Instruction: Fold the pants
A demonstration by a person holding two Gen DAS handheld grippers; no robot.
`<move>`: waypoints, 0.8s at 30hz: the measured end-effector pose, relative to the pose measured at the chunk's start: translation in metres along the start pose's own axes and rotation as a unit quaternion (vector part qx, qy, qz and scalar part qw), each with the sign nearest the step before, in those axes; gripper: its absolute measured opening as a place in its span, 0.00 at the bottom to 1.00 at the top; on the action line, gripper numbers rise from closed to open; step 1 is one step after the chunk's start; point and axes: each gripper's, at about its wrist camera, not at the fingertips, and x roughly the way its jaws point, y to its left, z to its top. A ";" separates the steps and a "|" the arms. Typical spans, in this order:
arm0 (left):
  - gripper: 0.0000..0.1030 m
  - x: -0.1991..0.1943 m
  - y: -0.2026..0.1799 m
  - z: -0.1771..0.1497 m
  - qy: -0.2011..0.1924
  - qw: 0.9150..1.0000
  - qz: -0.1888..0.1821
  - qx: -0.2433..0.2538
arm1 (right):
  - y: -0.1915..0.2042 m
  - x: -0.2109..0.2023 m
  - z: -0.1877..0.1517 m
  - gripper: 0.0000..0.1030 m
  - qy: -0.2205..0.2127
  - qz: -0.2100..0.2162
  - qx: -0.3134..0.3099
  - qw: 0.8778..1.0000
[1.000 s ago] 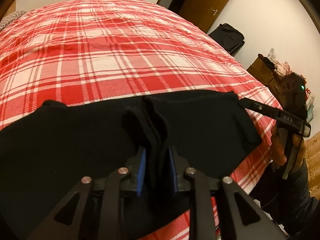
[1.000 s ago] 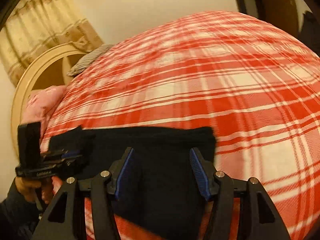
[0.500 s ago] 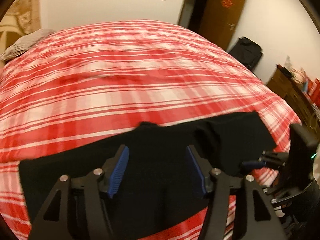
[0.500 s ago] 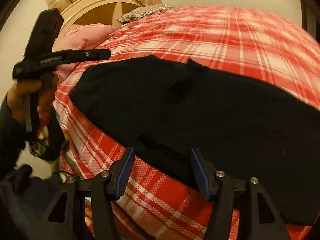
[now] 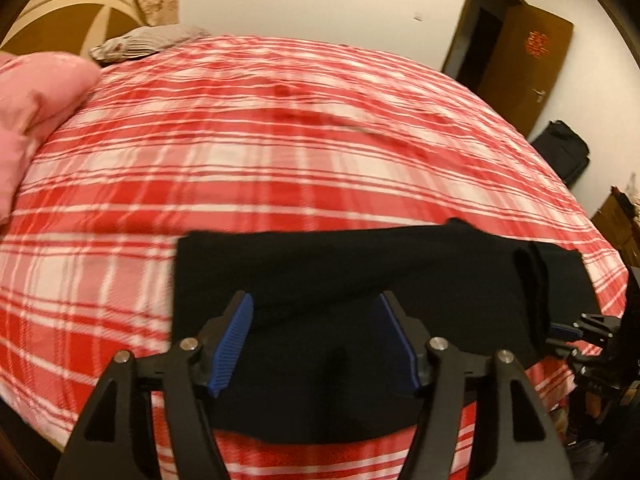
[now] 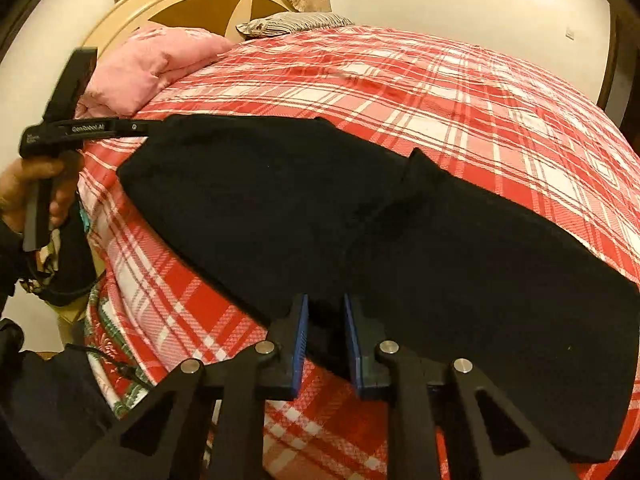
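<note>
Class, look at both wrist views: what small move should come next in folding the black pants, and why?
Probably close the left claw on the near pants edge. Its jaws stand wide over the cloth gripping nothing, while the right claw looks nearly shut at the near edge, so both ends must be held before lifting.

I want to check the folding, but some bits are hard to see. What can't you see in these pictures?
- Left wrist view: the near edge of the folded black pants is hidden behind the open left gripper.
- Right wrist view: whether the right gripper pinches the pants' hem; black cloth fills its narrow gap.
- Both views: the red plaid bedspread is cut off by the lens rim.
</note>
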 end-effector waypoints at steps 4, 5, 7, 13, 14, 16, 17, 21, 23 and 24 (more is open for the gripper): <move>0.67 -0.001 0.026 -0.004 -0.004 1.000 0.018 -0.022 | 0.000 0.004 -0.007 0.19 0.013 -0.004 -0.022 1.000; 0.67 -0.001 0.031 -0.005 -0.007 0.999 0.022 -0.026 | 0.002 0.002 -0.007 0.19 0.009 -0.004 -0.023 1.000; 0.67 0.000 0.040 -0.007 -0.012 0.999 0.033 -0.030 | -0.001 -0.002 -0.004 0.19 0.005 0.008 -0.008 1.000; 0.68 0.011 0.065 -0.019 -0.008 0.998 0.033 -0.054 | -0.011 -0.027 -0.007 0.28 -0.037 0.034 0.017 0.999; 0.69 0.013 0.068 -0.021 -0.008 0.998 0.031 -0.060 | -0.012 -0.029 -0.008 0.28 -0.040 0.033 0.019 0.998; 0.69 0.017 0.077 -0.024 -0.017 0.996 0.009 -0.086 | -0.010 -0.031 -0.008 0.28 -0.046 0.028 0.018 0.998; 0.69 0.017 0.079 -0.024 -0.023 0.996 0.006 -0.088 | -0.009 -0.032 -0.008 0.29 -0.049 0.027 0.017 0.998; 0.64 0.017 0.075 -0.023 -0.027 0.996 -0.005 -0.081 | -0.008 -0.031 -0.009 0.38 -0.054 0.025 0.018 0.998; 0.56 0.016 0.071 -0.024 -0.026 0.997 -0.010 -0.073 | -0.008 -0.030 -0.011 0.41 -0.055 0.028 0.021 0.998; 0.51 0.016 0.070 -0.024 -0.025 0.997 -0.014 -0.071 | -0.008 -0.029 -0.011 0.41 -0.055 0.028 0.022 0.998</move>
